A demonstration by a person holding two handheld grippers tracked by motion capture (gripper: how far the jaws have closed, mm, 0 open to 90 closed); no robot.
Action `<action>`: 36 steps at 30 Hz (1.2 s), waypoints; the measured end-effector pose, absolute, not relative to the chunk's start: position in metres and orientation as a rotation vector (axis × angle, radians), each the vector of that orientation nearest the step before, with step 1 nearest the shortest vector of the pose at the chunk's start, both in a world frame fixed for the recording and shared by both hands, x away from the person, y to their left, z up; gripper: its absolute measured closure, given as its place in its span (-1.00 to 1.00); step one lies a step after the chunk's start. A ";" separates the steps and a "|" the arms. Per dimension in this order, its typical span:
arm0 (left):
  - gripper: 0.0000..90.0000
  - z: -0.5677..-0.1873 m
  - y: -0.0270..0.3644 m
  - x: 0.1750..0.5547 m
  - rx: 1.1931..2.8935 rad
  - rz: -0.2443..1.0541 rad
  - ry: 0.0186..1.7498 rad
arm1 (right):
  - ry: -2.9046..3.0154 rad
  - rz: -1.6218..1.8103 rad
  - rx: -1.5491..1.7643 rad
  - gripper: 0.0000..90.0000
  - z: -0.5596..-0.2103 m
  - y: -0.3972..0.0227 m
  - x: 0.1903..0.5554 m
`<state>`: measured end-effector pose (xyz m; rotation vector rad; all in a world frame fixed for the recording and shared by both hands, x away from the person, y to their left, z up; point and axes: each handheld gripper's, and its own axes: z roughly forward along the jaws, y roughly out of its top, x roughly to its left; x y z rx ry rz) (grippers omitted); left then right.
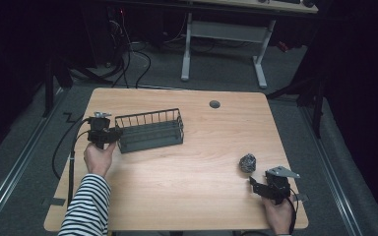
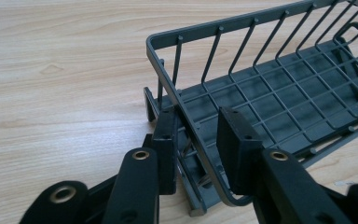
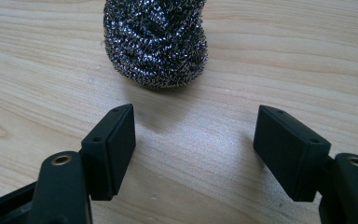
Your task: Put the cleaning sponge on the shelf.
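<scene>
Table [image 1: 177, 167], one wire basket [image 1: 150, 131], one steel scourer [image 1: 247, 162], two grippers

Left forearm wears a black-and-white striped sleeve [image 1: 86, 206]; each black hand-held gripper [image 1: 104, 136] carries brass-ringed screw holes, flat rectangular pads [image 3: 114, 149], a trailing black cable [image 1: 71, 162], and a grey triangular plate [image 1: 281, 172].

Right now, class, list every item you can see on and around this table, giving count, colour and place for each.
table: one, light wood, centre.
basket: one, dark grey wire, table's left, its end rim between the left gripper's jaws.
scourer: one, silver steel wool, table's right, just ahead of the right gripper.
grommet: one, grey, table's far edge.
desk: one, white-legged, behind the table.
left gripper: one, black, at the basket.
right gripper: one, black, open.
sleeve: one, striped, left arm.
</scene>
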<state>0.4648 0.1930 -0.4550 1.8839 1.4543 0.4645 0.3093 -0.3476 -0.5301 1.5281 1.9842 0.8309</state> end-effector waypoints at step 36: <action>0.57 -0.458 0.118 0.426 1.942 0.371 1.272 | 1.984 0.831 1.529 -0.33 -0.530 -0.348 0.309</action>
